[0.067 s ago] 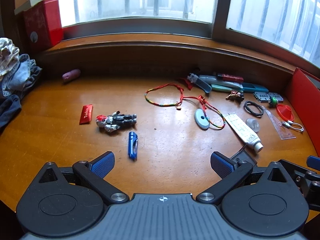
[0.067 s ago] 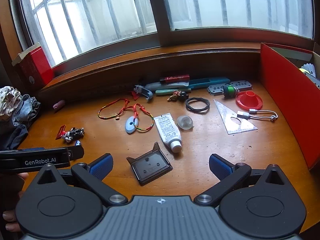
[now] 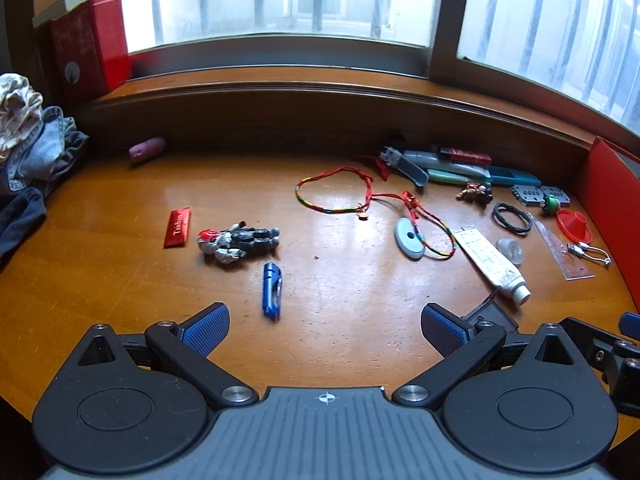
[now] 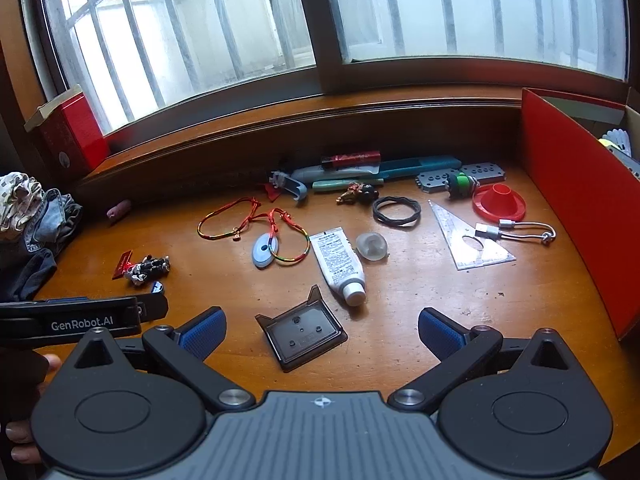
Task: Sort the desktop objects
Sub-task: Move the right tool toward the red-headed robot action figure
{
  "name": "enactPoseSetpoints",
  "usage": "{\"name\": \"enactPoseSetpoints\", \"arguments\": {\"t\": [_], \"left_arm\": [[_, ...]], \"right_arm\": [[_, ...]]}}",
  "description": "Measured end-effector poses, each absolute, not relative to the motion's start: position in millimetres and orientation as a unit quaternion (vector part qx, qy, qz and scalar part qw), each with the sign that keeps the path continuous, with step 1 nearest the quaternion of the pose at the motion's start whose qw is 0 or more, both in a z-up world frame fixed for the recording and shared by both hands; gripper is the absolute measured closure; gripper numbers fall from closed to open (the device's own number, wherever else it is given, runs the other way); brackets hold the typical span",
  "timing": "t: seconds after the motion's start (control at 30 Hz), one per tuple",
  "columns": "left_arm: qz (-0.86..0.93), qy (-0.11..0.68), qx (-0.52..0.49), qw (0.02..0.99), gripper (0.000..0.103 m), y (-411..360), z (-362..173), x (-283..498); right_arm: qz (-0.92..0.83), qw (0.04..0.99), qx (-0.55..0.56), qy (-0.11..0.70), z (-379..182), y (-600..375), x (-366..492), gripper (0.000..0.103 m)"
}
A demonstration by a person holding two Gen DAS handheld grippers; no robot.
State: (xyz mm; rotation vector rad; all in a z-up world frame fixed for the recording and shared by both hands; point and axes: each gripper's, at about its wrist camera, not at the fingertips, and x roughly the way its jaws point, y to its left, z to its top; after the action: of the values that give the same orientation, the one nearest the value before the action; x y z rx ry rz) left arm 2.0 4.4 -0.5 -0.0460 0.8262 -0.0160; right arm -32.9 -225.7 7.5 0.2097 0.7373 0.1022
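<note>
The left tool (image 3: 325, 330) is hovering low over the near edge of the counter (image 3: 120, 280) with its blue pads spread wide apart and nothing between them; in the left wrist view the blue clip (image 3: 272, 289) is lying just ahead of the gap, with the toy figure (image 3: 238, 242) and the red packet (image 3: 177, 227) beyond it toward the counter's left side, well apart from the rest. Toward the right edge a white tube (image 3: 494, 266), a pale oval tag (image 3: 409, 237) and a braided cord (image 3: 360, 200) are lying loose. In the right wrist view, the right tool (image 4: 322, 334) is also standing spread and empty above the near edge, facing a dark plastic tray (image 4: 302, 330) with the tube just behind it; pens and a red lighter are lining the back edge, and a clear set square (image 4: 468, 236), a black hair band (image 4: 397, 210) and a red cone (image 4: 498, 200) are sitting near the red box wall (image 4: 576, 208) at the right edge. Things are scattered as much as grouped, so how far the sorting stands is unclear. Any pick here would call for a low, flat approach and a narrow closing.
</note>
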Motion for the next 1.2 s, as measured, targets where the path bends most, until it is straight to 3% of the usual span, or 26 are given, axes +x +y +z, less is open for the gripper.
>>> {"name": "enactPoseSetpoints", "arguments": {"t": [0.9, 1.2], "left_arm": [[0.006, 0.422, -0.001, 0.906, 0.0, 35, -18, 30], [0.049, 0.392, 0.03, 0.918, 0.0, 72, -35, 36]], "right_arm": [[-0.003, 0.886, 0.194, 0.422, -9, -211, -2, 0.003], [0.083, 0.857, 0.245, 0.445, -21, -190, 11, 0.003]]}}
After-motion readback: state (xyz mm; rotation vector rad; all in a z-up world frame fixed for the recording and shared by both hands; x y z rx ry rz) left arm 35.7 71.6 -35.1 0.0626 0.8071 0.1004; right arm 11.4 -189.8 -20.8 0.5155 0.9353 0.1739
